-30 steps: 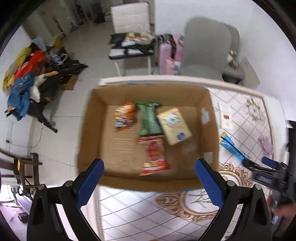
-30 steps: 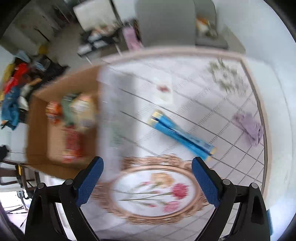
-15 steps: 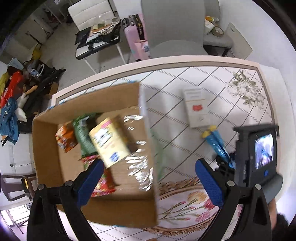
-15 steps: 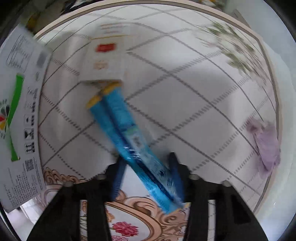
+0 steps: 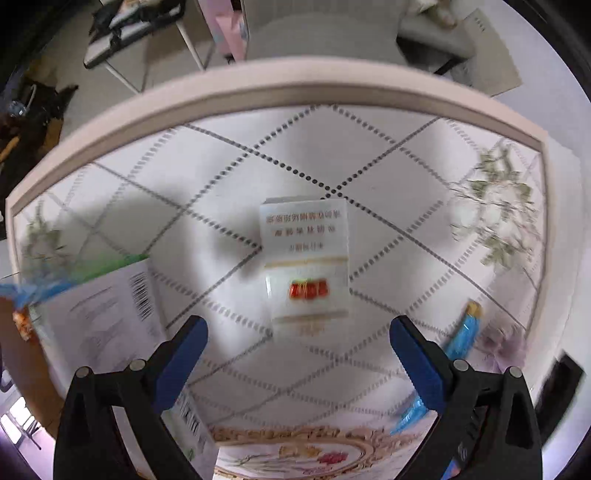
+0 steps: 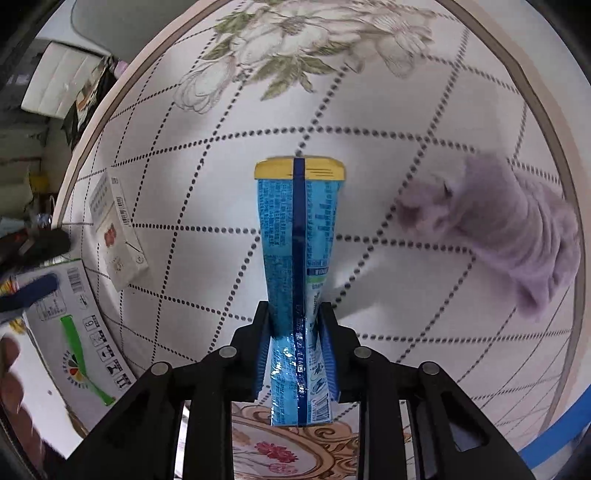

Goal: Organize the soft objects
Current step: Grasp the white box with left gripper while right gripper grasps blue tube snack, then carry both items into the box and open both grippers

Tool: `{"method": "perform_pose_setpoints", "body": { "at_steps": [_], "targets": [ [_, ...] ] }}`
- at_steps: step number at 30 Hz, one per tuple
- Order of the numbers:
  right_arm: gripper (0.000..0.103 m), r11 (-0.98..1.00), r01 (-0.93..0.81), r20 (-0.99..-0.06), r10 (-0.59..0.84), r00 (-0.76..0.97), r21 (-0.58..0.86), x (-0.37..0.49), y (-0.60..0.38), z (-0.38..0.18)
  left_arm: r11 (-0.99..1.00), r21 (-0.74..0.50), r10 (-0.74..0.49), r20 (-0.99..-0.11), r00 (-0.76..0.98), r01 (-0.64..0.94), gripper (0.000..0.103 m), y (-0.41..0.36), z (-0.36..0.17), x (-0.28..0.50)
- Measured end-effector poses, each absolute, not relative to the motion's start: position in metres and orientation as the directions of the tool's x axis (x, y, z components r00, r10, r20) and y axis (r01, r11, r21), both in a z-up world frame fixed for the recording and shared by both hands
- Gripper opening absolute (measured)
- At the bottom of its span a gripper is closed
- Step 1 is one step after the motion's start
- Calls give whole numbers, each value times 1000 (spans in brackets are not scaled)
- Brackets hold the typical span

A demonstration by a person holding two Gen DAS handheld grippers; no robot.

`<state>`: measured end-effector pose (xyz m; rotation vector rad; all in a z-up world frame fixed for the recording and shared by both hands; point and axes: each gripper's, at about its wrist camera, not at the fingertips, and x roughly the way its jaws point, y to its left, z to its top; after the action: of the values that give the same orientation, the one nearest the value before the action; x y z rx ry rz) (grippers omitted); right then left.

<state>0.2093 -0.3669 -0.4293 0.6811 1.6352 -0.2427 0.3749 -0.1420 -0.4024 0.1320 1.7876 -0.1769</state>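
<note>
My right gripper [image 6: 295,343] is shut on a long blue packet with a yellow end [image 6: 299,236] and holds it over the table. The packet also shows at the right of the left wrist view [image 5: 466,332]. My left gripper [image 5: 297,360] is open and empty, just short of a white pack with a red label [image 5: 306,258] lying flat on the table. That pack shows at the left of the right wrist view [image 6: 114,232]. A lilac cloth [image 6: 517,229] lies to the right of the packet.
The cardboard box's white printed flap [image 5: 107,325] stands at the left, also in the right wrist view [image 6: 74,325]. The table's far edge [image 5: 295,81] is close beyond the white pack. A grey chair [image 5: 317,33] stands behind it.
My right gripper has closed on the blue packet and lifted it. My left gripper has swung right from the box to the white pack.
</note>
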Motion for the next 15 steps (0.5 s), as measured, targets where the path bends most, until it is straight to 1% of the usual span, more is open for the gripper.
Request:
{"method": "perform_pose_setpoints", "body": {
  "at_steps": [3, 5, 7, 9, 10, 12, 15],
  "targets": [
    [28, 832, 517, -962, 268, -58, 200, 215, -362, -429, 981, -31, 15, -972, -236, 190, 94, -146, -422, 379],
    [28, 850, 494, -966, 249, -72, 183, 220, -357, -429, 977, -9, 45, -968, -246, 213, 74, -151, -432, 379],
    [30, 867, 469, -969, 232, -86, 166, 225, -347, -431, 973, 2, 60, -968, -245, 233, 70, -155, -436, 378],
    [33, 882, 446, -973, 212, -94, 150, 229, -341, -431, 967, 5, 58, -978, -201, 257, 62, -160, -432, 378],
    [33, 893, 430, -975, 197, -101, 136, 230, -337, -431, 965, -1, 52, -980, -194, 263, 55, -163, -430, 376],
    [33, 910, 400, -979, 166, -115, 108, 232, -325, -433, 958, 19, 74, -980, -183, 285, 55, -167, -429, 372],
    [32, 922, 381, -983, 129, -127, 72, 236, -313, -432, 961, 10, 63, -981, -184, 276, 55, -166, -430, 360]
  ]
}}
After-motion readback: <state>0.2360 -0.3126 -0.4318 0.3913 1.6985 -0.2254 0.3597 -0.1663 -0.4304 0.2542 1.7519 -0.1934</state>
